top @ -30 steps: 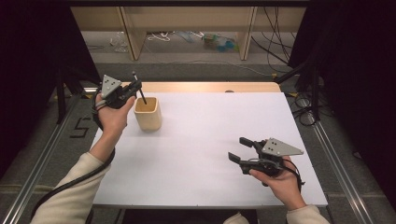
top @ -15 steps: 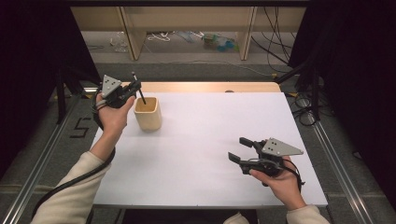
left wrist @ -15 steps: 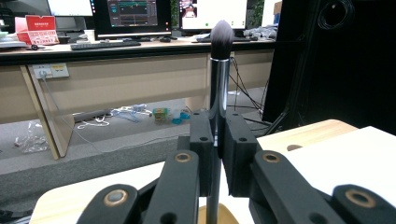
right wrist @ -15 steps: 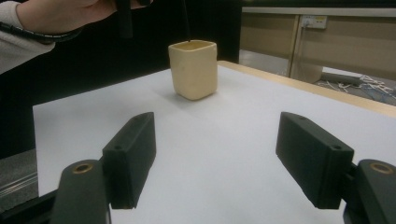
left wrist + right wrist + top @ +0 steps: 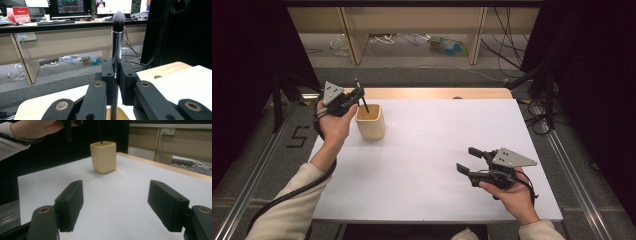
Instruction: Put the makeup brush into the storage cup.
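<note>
Item, left: my left gripper clamps a makeup brush, handle tip seemingly inside the cream cup. Keep it upright, lower straight, then release. Item, right: my right gripper, jaws apart, empty.

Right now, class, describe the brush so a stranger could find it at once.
Start at the white table top and go to the cream cup near its far left corner. The left gripper grips a thin dark makeup brush over the cup, handle end down inside, soft dark bristle tuft on top.
</note>
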A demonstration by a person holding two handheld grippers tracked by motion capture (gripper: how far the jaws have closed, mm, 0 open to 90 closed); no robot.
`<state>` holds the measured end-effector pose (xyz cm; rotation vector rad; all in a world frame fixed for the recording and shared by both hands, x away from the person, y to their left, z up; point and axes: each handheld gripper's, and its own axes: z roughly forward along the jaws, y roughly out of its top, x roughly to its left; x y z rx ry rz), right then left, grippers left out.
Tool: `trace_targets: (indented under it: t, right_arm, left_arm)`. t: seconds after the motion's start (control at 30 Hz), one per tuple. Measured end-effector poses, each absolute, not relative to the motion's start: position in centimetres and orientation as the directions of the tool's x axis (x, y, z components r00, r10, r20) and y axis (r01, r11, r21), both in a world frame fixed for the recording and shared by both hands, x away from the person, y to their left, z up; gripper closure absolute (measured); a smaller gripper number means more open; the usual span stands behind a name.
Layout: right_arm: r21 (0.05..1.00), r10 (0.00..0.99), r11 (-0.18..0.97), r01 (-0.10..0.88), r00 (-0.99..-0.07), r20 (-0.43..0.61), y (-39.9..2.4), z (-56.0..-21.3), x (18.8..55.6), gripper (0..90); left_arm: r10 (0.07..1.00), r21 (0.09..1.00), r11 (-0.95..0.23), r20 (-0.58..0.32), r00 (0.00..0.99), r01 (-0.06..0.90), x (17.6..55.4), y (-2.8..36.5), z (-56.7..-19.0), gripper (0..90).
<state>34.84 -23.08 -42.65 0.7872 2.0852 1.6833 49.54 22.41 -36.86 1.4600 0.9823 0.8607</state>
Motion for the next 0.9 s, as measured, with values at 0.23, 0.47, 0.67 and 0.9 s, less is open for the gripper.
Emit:
trace_targets:
  t: [0.23,0.47,0.67,0.9]
  right_arm:
    - [0.973,0.622,0.123,0.193,-0.779,0.076,-22.96,-42.71,34.86,30.0]
    - [0.973,0.624,0.123,0.194,-0.778,0.076,-22.96,-42.73,34.86,29.9]
    - [0.968,0.613,0.143,0.205,-0.786,0.076,-23.08,-42.65,34.84,29.9]
    - [0.967,0.61,0.149,0.207,-0.789,0.075,-23.11,-42.62,34.81,30.0]
  left_arm:
    - [0.923,0.994,-0.031,-0.014,0.385,0.109,49.56,22.42,-37.01,83.5]
    - [0.923,0.993,-0.03,-0.015,0.385,0.112,49.63,22.47,-37.24,83.5]
    - [0.923,0.993,-0.033,-0.014,0.384,0.116,49.69,22.41,-37.45,83.5]
    - [0.925,0.992,-0.035,-0.012,0.38,0.118,49.74,22.5,-37.62,83.5]
